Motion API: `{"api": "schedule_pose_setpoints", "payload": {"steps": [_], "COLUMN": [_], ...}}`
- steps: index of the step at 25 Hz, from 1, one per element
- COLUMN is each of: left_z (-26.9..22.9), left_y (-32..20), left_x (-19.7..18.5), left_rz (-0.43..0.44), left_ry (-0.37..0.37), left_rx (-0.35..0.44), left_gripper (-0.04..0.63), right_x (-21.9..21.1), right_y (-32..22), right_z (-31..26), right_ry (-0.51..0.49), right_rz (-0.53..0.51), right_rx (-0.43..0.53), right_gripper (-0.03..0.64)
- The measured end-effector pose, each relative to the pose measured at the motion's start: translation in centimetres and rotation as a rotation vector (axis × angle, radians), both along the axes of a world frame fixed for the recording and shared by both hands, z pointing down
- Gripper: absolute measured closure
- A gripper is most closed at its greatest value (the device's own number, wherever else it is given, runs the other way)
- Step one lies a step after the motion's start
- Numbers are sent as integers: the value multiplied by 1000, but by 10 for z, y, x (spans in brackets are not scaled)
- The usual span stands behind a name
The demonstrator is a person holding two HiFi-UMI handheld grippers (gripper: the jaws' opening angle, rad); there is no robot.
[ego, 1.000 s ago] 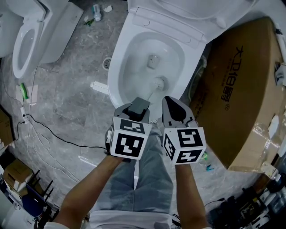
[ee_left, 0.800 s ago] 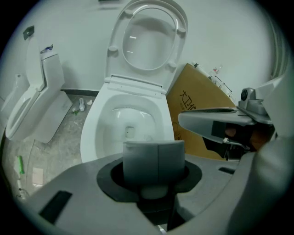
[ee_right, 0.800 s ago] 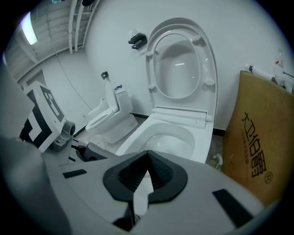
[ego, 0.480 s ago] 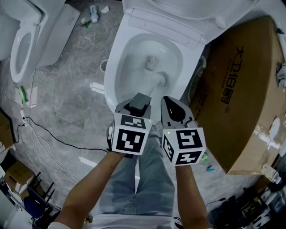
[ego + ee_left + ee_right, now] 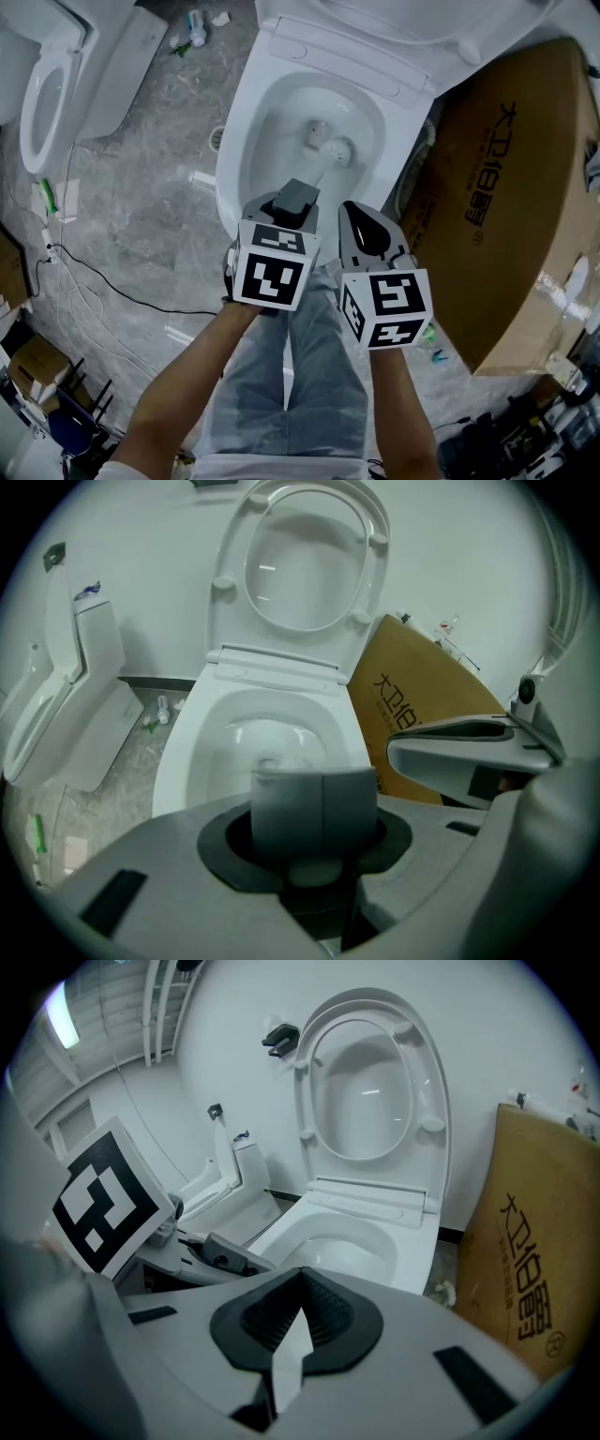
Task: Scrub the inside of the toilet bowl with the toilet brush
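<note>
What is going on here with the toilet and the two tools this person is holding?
A person stands over an open toilet, seat lifted, with a hand-held gripper in each hand. The left hand-held gripper is shut on the grey handle of a toilet brush, and the brush head is down inside the bowl, close to the drain hole. The right hand-held gripper is shut and empty, beside the left one above the front rim. A large cardboard box leans beside the toilet.

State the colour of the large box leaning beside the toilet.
The box is brown, with dark print; head view shows it best.
</note>
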State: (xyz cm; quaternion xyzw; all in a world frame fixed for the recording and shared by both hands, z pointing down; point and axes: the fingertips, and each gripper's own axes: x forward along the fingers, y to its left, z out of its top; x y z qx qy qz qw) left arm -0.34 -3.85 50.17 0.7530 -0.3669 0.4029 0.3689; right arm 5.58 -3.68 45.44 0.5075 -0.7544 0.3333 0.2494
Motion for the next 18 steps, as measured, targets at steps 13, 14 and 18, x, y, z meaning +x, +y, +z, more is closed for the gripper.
{"api": "schedule_pose_setpoints", "payload": {"steps": [13,14,18], "left_z": [14,15,18], "left_y": [-34,-36,-45], "left_x": [2,1,-4], "left_rz": [-8,-8,-21], "left_ry": [-2,-6,-19], "left_rx": [36,38,37], "left_gripper": [439,439,439], "right_x": [2,3,5], "right_y": [-5,-6,-7], "right_z": [12,12,15], "right_ry": [3,3,7], "right_rz": [-22,-23,-25], "right_rx": [-20,-21,-25], "right_gripper": [615,615,614]}}
